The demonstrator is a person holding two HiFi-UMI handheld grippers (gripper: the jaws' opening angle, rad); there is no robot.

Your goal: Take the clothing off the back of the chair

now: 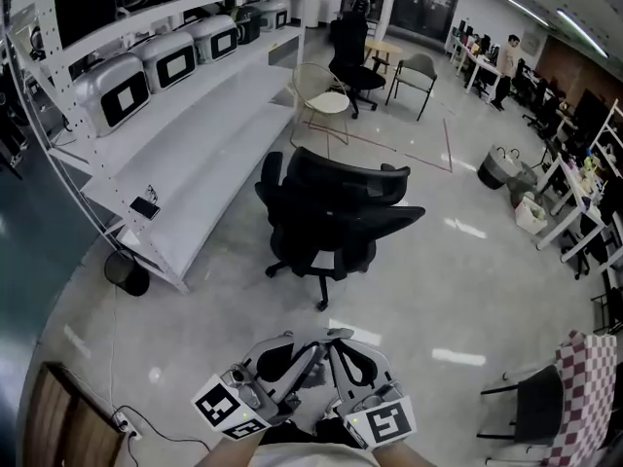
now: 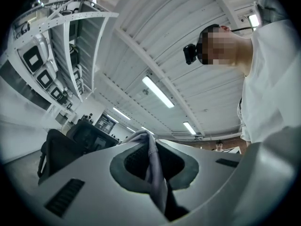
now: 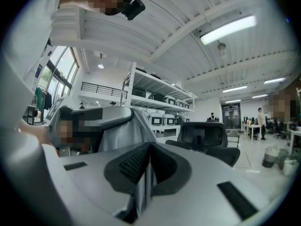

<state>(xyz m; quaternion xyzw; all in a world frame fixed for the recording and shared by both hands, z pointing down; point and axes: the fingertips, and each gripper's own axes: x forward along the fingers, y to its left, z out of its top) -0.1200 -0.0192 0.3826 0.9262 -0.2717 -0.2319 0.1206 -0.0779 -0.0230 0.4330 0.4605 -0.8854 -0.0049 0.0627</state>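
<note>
Head view showed the black chair (image 1: 336, 217) with its back bare. The pale clothing (image 2: 155, 173) was off it, clamped in the closed jaws of the left gripper (image 2: 151, 147) and right gripper (image 3: 148, 149). Such thin pinches might slip, dropping it onto the floor (image 1: 467, 290).

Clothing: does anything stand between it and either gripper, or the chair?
Nothing visible does. The left gripper and the right gripper are each shut on the grey clothing, close to the person. The black chair stands well apart from them.
</note>
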